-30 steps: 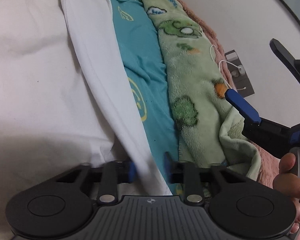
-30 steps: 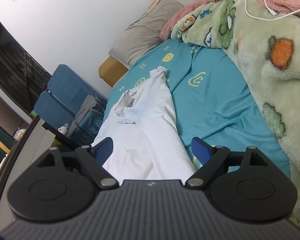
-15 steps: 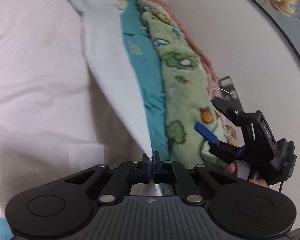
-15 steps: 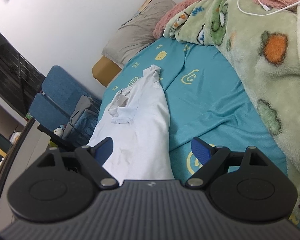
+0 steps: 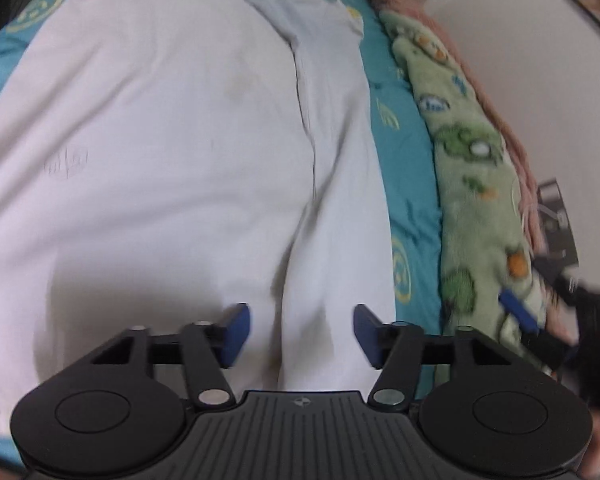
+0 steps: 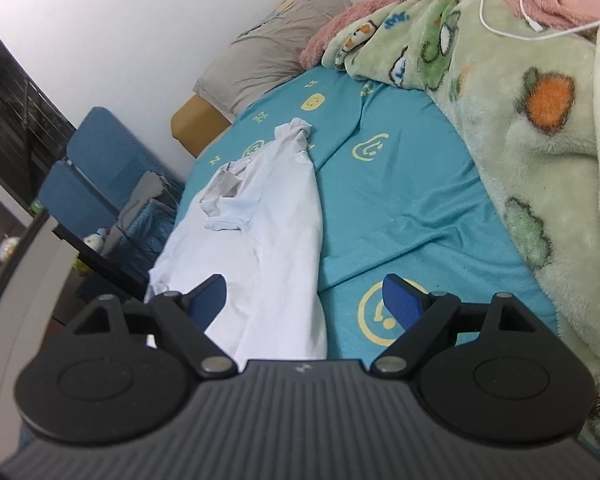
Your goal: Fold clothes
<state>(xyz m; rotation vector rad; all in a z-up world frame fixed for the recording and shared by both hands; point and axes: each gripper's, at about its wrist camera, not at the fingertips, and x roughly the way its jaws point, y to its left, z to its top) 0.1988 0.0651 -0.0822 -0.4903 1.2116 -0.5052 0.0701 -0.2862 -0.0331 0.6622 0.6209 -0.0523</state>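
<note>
**First lengthwise fold laid, garment still long**

The white cotton T-shirt [image 5: 172, 152] lies flat on the teal bed sheet printed with yellow smiley faces [image 6: 400, 200], collar end toward the grey pillow [image 6: 272, 56]. One long side panel has been turned over onto the body, giving a raised seam down the cloth in the left wrist view; the right wrist view shows the same narrow strip with a straight outer edge. The left gripper [image 5: 302, 334] hangs just above the hem end, its blue pads opening, with shirt fabric below the gap but not pinched. The right gripper [image 6: 306, 302] stands spread and empty, one finger over the shirt's hem corner and the other over bare sheet. A green fleece blanket with animal print [image 6: 520, 128] is bunched along the far side, apart from the shirt.

Judged progress: early. The near sleeve and collar remain rumpled, and the crosswise folds appear not yet made.
</note>
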